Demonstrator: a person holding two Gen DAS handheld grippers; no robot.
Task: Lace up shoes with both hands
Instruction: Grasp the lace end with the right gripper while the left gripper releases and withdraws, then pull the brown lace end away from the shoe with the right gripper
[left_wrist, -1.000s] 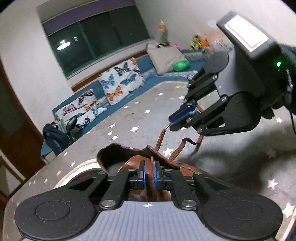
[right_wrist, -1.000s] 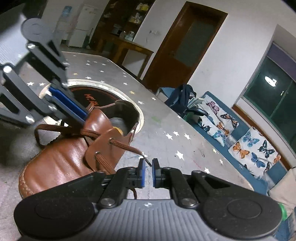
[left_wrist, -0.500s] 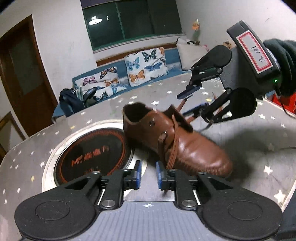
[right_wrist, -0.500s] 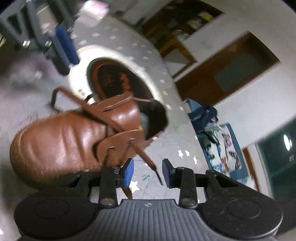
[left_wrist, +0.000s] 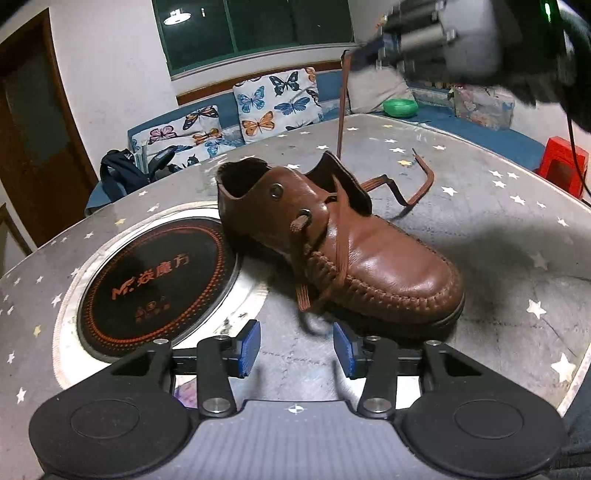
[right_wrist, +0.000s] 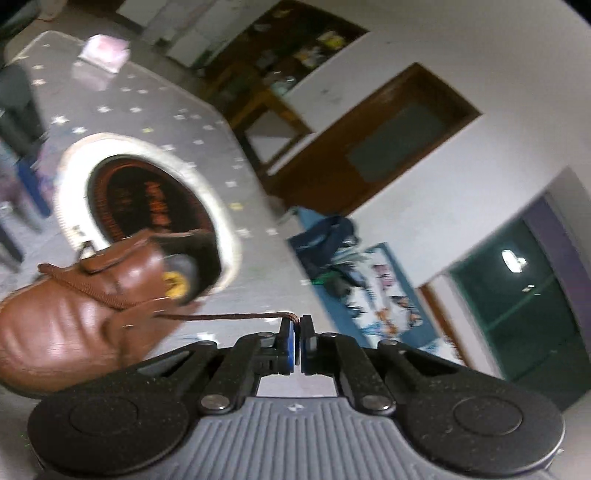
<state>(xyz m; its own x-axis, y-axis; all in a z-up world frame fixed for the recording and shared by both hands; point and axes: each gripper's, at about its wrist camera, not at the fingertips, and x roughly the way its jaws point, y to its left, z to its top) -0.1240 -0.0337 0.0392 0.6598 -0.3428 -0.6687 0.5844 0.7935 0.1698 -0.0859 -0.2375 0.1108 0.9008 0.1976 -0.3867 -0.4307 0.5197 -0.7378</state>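
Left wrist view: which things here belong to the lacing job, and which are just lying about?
Job:
- brown leather shoe
- brown lace, pulled taut
- right gripper, shut on the lace
- left gripper, jaws just opened, nothing between them

Lying about:
- butterfly cushions
- green bowl
- red stool
- dark backpack

The brown shoe blocks the middle of the table. A taut lace rises over its far side, and another lace loops behind. Bare tabletop lies toward the right edge.
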